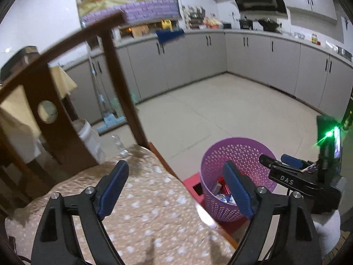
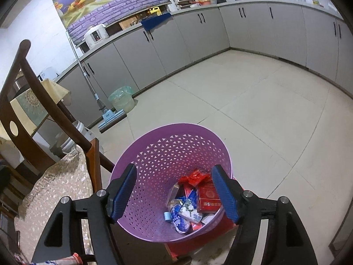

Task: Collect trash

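Note:
A purple perforated basket (image 2: 154,154) stands on a red stool (image 2: 211,231) beside the chair. It holds several pieces of trash: a red cigarette box (image 2: 208,198), a red wrapper (image 2: 194,177) and blue-white packets (image 2: 183,212). My right gripper (image 2: 174,192) is open and empty, right above the basket's mouth. My left gripper (image 1: 176,190) is open and empty over the chair's beige dotted cushion (image 1: 143,209). In the left wrist view the basket (image 1: 240,154) sits to the right, with my right gripper (image 1: 286,165) above its far rim.
A dark wooden chair back (image 1: 114,70) rises at the left. Grey kitchen cabinets (image 1: 253,59) line the far walls. A mop (image 2: 106,114) and a bin with a green liner (image 2: 121,99) stand by the cabinets. A white bucket (image 2: 81,132) sits behind the chair.

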